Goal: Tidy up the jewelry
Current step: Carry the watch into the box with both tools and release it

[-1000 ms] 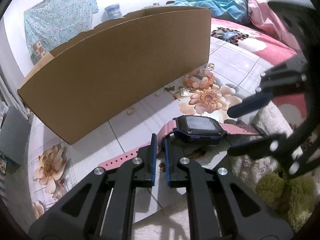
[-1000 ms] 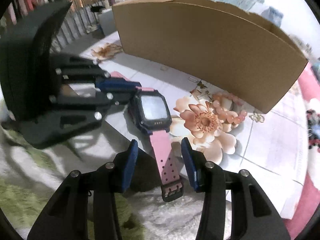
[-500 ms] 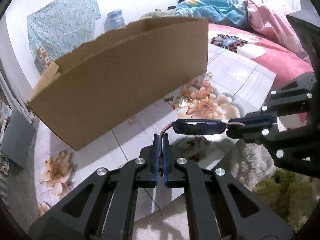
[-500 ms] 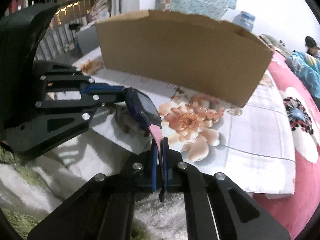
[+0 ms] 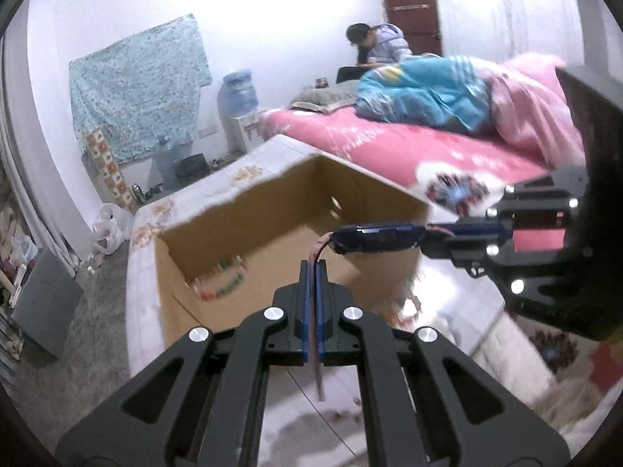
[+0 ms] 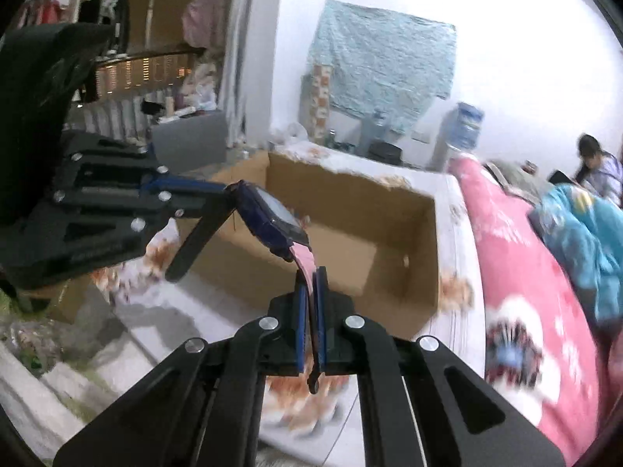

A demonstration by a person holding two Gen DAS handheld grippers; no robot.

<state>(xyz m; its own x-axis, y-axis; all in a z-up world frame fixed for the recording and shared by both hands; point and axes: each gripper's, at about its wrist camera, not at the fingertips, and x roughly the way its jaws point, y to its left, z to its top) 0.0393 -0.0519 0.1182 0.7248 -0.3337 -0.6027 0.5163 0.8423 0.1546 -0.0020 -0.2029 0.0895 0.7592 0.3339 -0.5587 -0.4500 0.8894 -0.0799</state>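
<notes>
Smartwatch (image 6: 272,220), dark blue case with pink straps, held in the air above the near wall of an open cardboard box (image 5: 280,233), level with its rim; one strap is clamped in each gripper. Left gripper (image 5: 313,272): blue pads pressed together on one pink strap, whose loose end hangs down between the black fingers. Right gripper (image 6: 310,280): pads likewise clenched on the other pink strap, with the buckle end dangling below the pads. In the left wrist view the watch (image 5: 375,237) is seen edge-on, the right gripper (image 5: 459,233) reaching in from the right edge. In the right wrist view the watch face tilts upward, and the left gripper (image 6: 202,190) enters from the left and hides the box's left end. The box stands open-topped on a floral-printed covering (image 6: 455,233); a printed label (image 5: 222,284) lies on its inner floor. Surroundings: a pink bedspread (image 5: 389,148) on the far side of the box, a blue and pink quilt (image 5: 428,93) heaped on it, a seated person (image 5: 377,44) behind, a water dispenser (image 5: 237,97) and a pale blue cloth (image 5: 136,85) on the white wall. Motion blur softens the lower areas of both views.
</notes>
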